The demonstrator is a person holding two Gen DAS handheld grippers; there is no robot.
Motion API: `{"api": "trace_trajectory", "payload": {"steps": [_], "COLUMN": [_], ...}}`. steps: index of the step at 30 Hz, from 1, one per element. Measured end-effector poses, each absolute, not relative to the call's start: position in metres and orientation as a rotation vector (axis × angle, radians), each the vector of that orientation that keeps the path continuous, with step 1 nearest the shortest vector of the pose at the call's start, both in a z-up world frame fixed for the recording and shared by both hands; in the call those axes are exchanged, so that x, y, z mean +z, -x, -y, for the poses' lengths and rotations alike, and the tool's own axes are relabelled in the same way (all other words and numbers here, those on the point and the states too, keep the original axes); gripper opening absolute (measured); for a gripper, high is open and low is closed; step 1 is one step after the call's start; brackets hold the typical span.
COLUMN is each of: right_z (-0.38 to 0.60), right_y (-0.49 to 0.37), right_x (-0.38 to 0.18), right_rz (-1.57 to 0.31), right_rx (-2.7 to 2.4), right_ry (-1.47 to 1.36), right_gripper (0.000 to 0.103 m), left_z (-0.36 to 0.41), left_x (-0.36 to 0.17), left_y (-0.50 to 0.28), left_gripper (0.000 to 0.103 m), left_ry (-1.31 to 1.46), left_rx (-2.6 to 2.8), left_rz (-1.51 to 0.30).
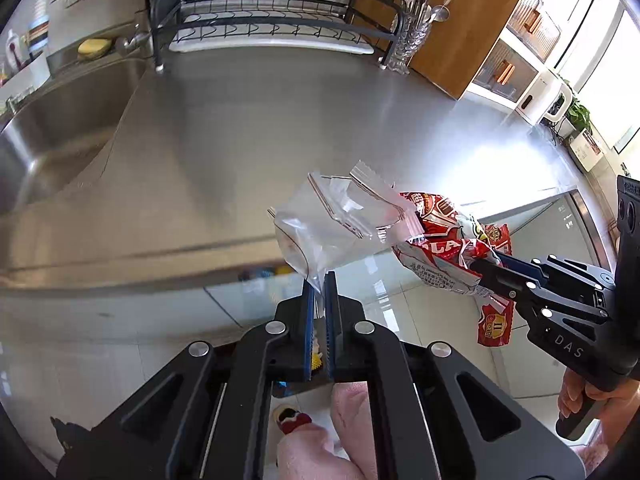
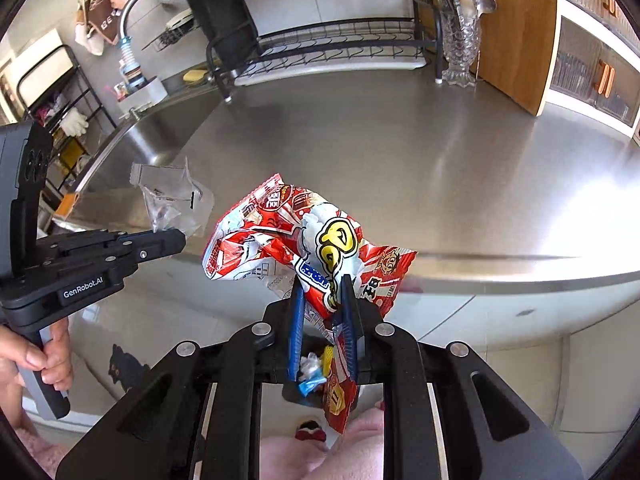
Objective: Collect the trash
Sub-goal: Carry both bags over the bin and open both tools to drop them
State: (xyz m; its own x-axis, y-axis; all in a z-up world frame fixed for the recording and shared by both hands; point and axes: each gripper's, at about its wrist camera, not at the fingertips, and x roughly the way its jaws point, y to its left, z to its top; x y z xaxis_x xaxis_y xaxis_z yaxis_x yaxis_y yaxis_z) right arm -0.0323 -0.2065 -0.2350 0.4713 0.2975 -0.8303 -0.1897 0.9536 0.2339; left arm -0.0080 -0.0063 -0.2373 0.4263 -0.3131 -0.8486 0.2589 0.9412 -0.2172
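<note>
Two pieces of trash held clear of the counter (image 1: 240, 128), one per gripper.

Left gripper (image 1: 319, 280) clenched on a clear bag (image 1: 336, 224); right gripper (image 2: 322, 292) clenched on a crumpled red wrapper (image 2: 288, 232). Both are carried in front of the counter edge, wrapper just right of the bag, nearly touching. No bin is seen; small scraps are glimpsed below the jaws.

I see both views bright with daylight; a hard white glare burns out the steel counter (image 1: 500, 160) ahead and to the right of my left gripper (image 1: 319, 280); softer streaks cross that counter (image 2: 400, 152) beyond my right gripper (image 2: 322, 292); the fisheye bends the counter edge and darkens the corners; the clear bags (image 1: 340, 220) catch highlights; focus is fairly sharp throughout.
</note>
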Motion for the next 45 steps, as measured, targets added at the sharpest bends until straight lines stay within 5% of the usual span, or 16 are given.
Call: {"api": "trace_trajectory", "payload": {"steps": [15,35,45], "right_z": [0.185,0.171,0.141], "right_y": [0.092,0.058,0.056], "right_x": [-0.32,-0.51,-0.572], "right_rz": [-1.282,-1.466,-1.518], "right_rx": [0.366,0.207,0.185], "right_ry": [-0.092,-0.189,-0.151], "right_gripper": [0.018,0.019,0.019], "left_z": [-0.015,0.001,-0.003], "left_x": [-0.336,-0.531,-0.564], "left_y": [0.082,0.045,0.021], "left_gripper": [0.004,0.004,0.004], "left_ry": [0.155,0.183,0.2], "left_rx": [-0.253,-0.284,-0.301], "left_rz": [-1.278,-1.467,-1.522]}}
